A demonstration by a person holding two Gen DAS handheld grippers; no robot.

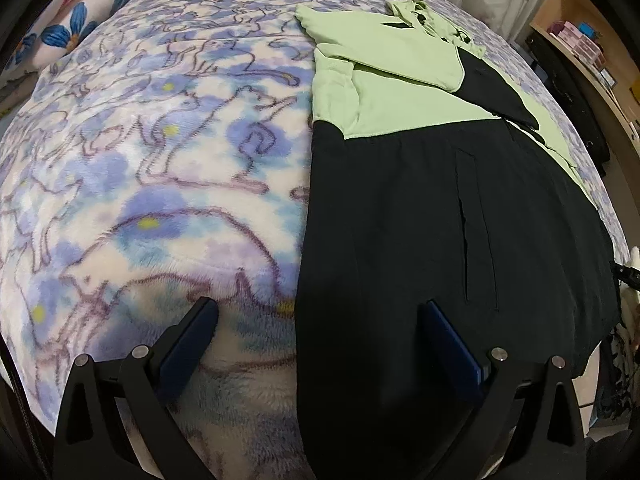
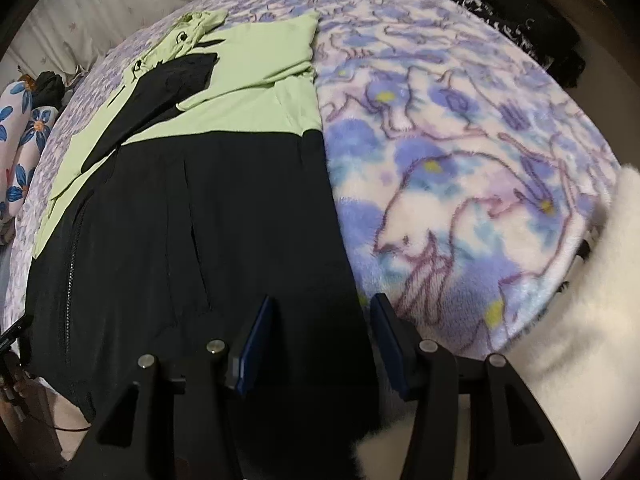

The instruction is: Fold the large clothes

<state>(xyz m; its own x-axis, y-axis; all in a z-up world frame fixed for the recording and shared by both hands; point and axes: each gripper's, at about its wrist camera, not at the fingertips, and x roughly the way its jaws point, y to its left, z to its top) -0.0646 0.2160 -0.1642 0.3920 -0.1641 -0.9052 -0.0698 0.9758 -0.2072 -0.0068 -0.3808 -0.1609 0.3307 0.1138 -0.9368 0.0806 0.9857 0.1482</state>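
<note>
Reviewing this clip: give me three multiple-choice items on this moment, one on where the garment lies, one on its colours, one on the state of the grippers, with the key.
1. Where does the jacket lie?
A. Flat on the floral blanket
B. On a hanger
C. Inside a basket

2. What colours is the jacket?
A. Red and white
B. Light green on the far part, black on the near part
C. All blue

3. How do the left gripper and right gripper stand?
A. Both clamped on the hem
B. Left shut, right open
C. Both open at the jacket's near side edges, the left wider

Key:
1 A, the jacket is spread out on the blanket in both views.
2 B, green sleeves and upper body lie beyond the black lower body.
3 C, a gap shows between each pair of fingers, with the cloth edge lying unpinched below.
</note>
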